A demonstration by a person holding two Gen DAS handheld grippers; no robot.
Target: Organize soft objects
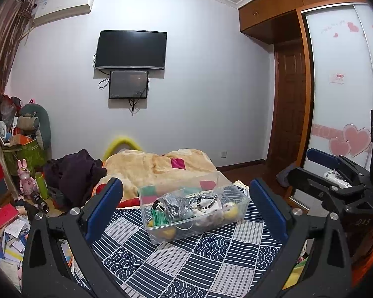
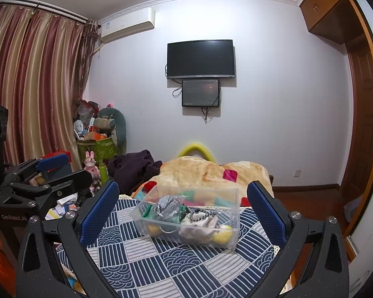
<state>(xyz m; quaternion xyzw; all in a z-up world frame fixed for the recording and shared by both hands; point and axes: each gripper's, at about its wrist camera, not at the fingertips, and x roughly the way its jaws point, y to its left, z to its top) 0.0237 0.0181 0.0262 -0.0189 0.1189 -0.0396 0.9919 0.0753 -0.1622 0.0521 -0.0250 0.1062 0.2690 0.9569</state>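
A clear plastic box [image 1: 238, 196] sits on the blue-and-white patterned cloth [image 1: 186, 260] on the bed. It holds several soft things: a grey glittery piece [image 1: 175, 204], a green item [image 1: 159, 217], a white plush with a dark beaded band [image 1: 207, 202] and yellow balls [image 1: 230, 209]. My left gripper [image 1: 186, 198] is open and empty, its blue pads either side of the box, short of it. My right gripper [image 2: 184, 202] is open and empty, facing the same box [image 2: 232, 198]. Each gripper shows in the other's view, the right one [image 1: 328, 171] and the left one [image 2: 54, 173].
A beige blanket [image 1: 156, 164] and dark clothes [image 1: 74, 171] lie beyond the box. Papers, books and toys clutter the floor at left [image 1: 10, 223]. A green bag of items [image 2: 97, 146] stands by the curtain. A wardrobe [image 1: 340, 87] is at right.
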